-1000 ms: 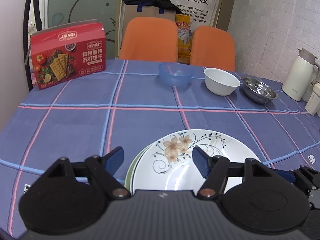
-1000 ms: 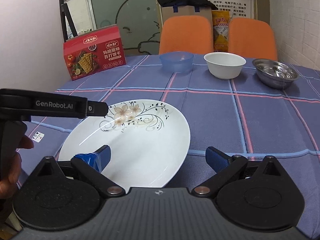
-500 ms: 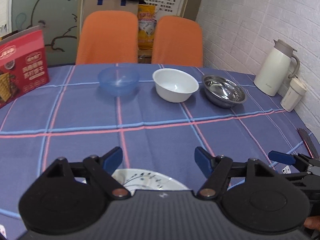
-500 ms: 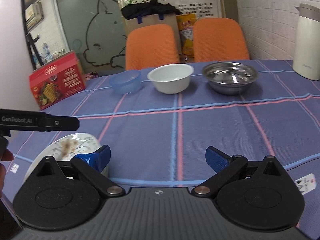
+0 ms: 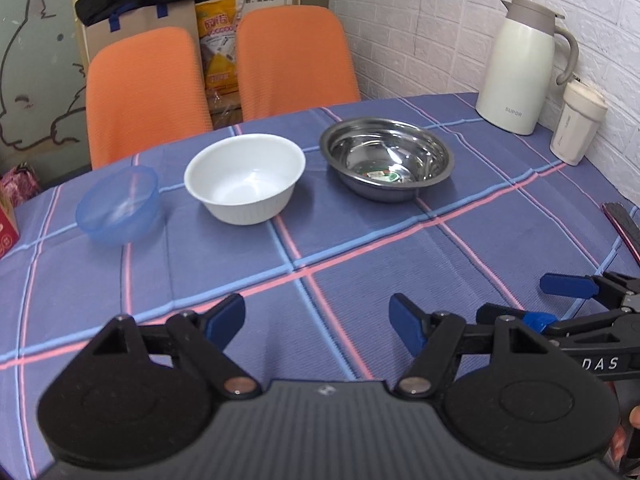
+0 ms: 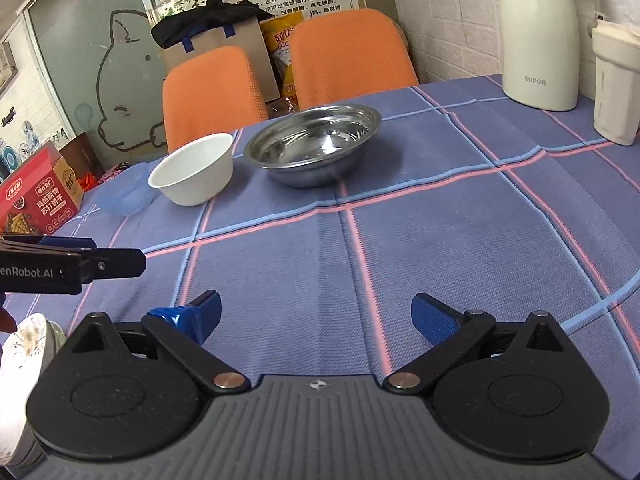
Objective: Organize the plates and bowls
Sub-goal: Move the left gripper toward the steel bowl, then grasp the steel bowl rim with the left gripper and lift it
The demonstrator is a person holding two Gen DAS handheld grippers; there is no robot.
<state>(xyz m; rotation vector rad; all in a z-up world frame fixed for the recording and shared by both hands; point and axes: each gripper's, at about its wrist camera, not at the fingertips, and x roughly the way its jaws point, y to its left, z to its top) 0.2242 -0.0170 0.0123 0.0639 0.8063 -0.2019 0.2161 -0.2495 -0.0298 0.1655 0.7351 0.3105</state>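
Observation:
Three bowls stand in a row at the far side of the table: a blue plastic bowl [image 5: 118,204], a white bowl [image 5: 245,178] and a steel bowl [image 5: 387,159]. They also show in the right wrist view: blue bowl [image 6: 124,199], white bowl [image 6: 193,169], steel bowl [image 6: 314,145]. The flowered plate [image 6: 24,360] lies at the left edge of the right wrist view. My left gripper [image 5: 318,320] is open and empty over the cloth. My right gripper [image 6: 316,316] is open and empty, to the right of the left one.
A white thermos jug [image 5: 520,66] and a cream cup [image 5: 578,122] stand at the far right by the brick wall. A red cracker box [image 6: 34,196] is at the far left. Two orange chairs [image 5: 148,96] stand behind the table. The table has a blue checked cloth [image 5: 360,248].
Both grippers have swung to the right, away from the flowered plate, and now face the row of bowls. The plate has left the left wrist view. Both stay open.

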